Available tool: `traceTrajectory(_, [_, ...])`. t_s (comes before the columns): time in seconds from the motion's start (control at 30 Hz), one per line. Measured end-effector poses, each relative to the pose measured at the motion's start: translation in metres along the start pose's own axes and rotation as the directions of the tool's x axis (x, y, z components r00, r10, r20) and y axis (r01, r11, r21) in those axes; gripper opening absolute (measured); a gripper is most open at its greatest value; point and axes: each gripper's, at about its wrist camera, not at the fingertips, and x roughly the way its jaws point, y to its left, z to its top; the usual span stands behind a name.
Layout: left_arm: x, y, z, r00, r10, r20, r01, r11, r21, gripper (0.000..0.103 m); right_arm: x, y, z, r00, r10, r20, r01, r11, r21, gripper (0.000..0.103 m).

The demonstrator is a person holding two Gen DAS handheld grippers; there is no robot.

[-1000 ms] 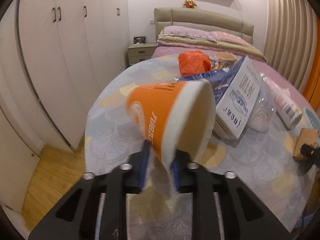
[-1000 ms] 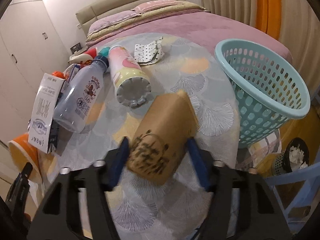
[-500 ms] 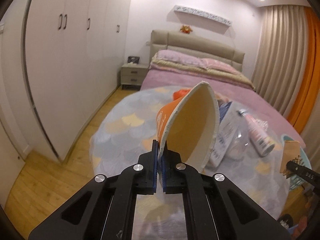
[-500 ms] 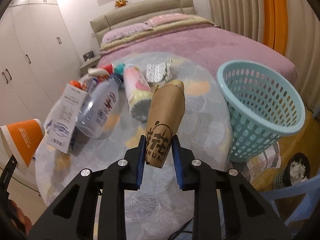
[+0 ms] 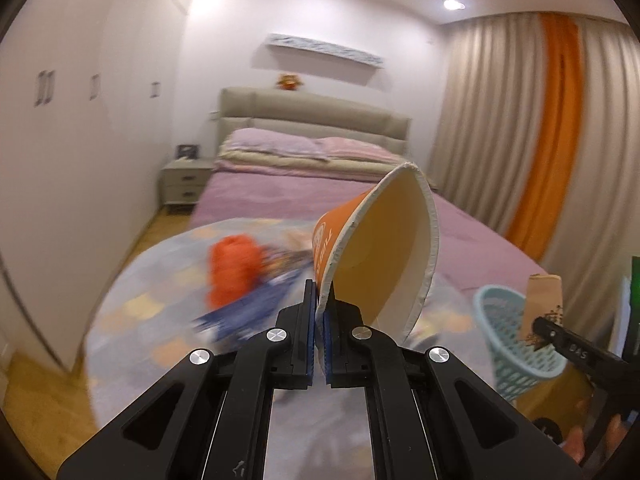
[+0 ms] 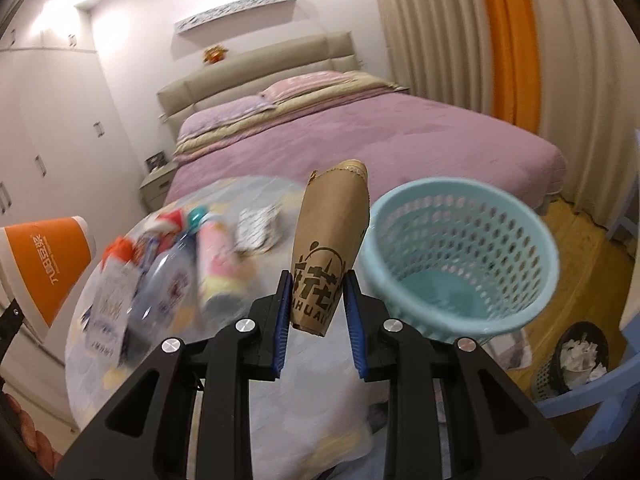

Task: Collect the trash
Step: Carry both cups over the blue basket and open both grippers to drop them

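Currently, the left claw point(image 5: 320, 320) is clamped on the rim wall of an orange-and-white paper cup point(image 5: 376, 252); the blue pads pinch one thin wall of the cup between them. The cup hangs clear above the round counter with the pastel patterned cloth point(image 5: 132, 312), its open mouth facing right and slightly toward the camera.

On the counter, in the right wrist view from left to right, the remaining items lie blurred: a white printed carton point(image 6: 112, 300), a clear plastic bottle with a teal cap point(image 6: 168, 276), a pink-and-white cylindrical container point(image 6: 218, 264) and a crumpled dotted white wrapper point(image 6: 258, 228). A crumpled orange bag point(image 5: 232, 272) lies at the far left of the group in the left wrist view.

The right claw point(image 6: 316, 312) grips a brown kraft-paper cup with dark printed lettering point(image 6: 328, 248). The blue pads press on both sides of its lower end, and the cup stands nearly upright, lifted off the counter. The jaws have just been closing, with the brown cup between them.

Just right of the brown cup, a light-blue perforated plastic basket point(image 6: 516, 316) sits at the counter's right edge. Its interior holds no visible items. A dark mesh bin with white paper point(image 6: 576, 356) stands on the wooden floor, lower right. A purple-covered bed point(image 6: 360, 136) lies behind the counter.
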Motion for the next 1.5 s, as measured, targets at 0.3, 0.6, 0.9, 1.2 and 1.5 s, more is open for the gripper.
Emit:
traceTrajectory(0.3, [0.068, -0.103, 0.016, 0.974, -0.217, -0.068, 0.221, 0.973, 0.064, 0.001, 0.023, -0.064, 0.031, 0.994, -0.110, 0.007, 0.109, 0.992, 0.069, 0.023])
traceTrajectory(0.6, [0.161, -0.186, -0.015, 0.881, -0.384, -0.277, 0.417, 0.906, 0.070, 0.002, 0.077, -0.121, 0.032, 0.985, -0.127, -0.114, 0.145, 0.976, 0.164, 0.024])
traceTrajectory(0.9, [0.202, -0.213, -0.054, 0.809, -0.422, -0.410, 0.478, 0.877, 0.040, 0.014, 0.106, -0.150, 0.014, 0.970, -0.132, -0.206, 0.174, 0.964, 0.200, 0.046])
traceTrajectory(1.2, [0.173, -0.196, -0.043, 0.839, -0.421, -0.346, 0.461, 0.887, 0.039, 0.048, 0.099, -0.158, 0.017, 0.979, -0.114, -0.171, 0.149, 0.967, 0.206, 0.047])
traceTrajectory(1.5, [0.112, -0.147, -0.018, 0.904, -0.364, -0.222, 0.388, 0.919, 0.073, 0.055, 0.061, -0.122, 0.024, 0.994, -0.056, -0.094, 0.070, 0.987, 0.148, 0.047])
